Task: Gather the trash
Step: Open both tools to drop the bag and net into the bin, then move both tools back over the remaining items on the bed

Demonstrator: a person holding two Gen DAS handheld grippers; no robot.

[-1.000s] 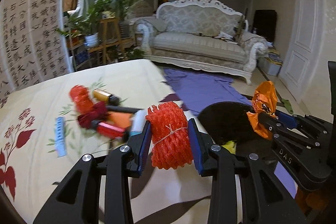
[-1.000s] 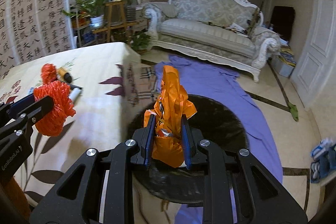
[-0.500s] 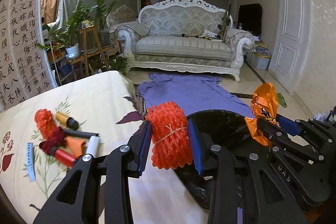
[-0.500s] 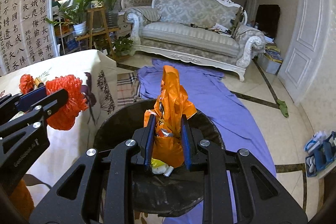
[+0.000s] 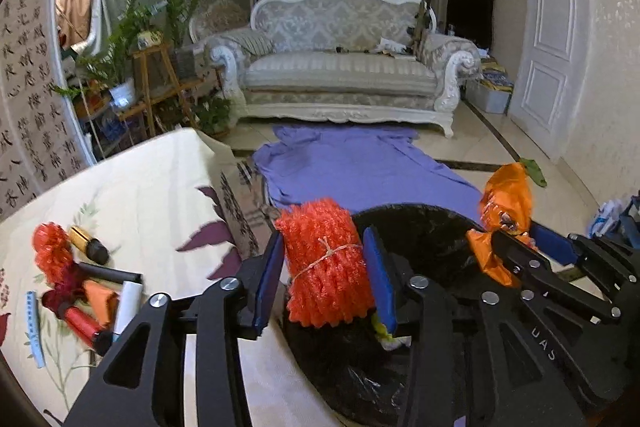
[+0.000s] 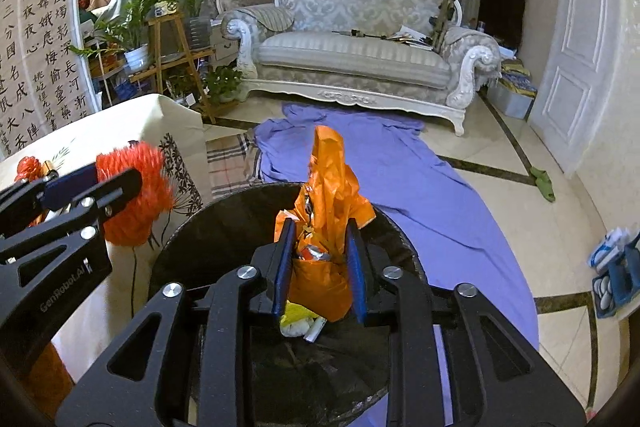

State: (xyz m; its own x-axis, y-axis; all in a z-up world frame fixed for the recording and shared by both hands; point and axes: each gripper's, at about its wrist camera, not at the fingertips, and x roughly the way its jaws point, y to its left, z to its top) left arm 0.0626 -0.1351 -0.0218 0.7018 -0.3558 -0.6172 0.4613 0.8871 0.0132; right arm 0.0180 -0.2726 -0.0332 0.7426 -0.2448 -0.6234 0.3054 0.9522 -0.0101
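Left wrist view: the left gripper (image 5: 325, 277) hovered over the bin (image 5: 420, 227) edge, its fingers opening, the red net (image 5: 326, 263) between them with a gap showing on the right side. Two pieces seemed about to drop. More litter (image 5: 86, 287) lay on the bench (image 5: 152, 195): another red bundle, tubes and wrappers, so collection looked roughly midway. A purple sheet (image 5: 360, 167) covered the tiled floor before a sofa (image 5: 344, 67).

Right wrist view: the right gripper (image 6: 320, 263) was above the bin (image 6: 224, 223), fingers opening around the orange bag (image 6: 326, 199), which stood between them. Yellow and white scraps (image 6: 298, 321) lay inside already. Plants (image 6: 136, 15) stood left, a white door (image 6: 576, 39) right.
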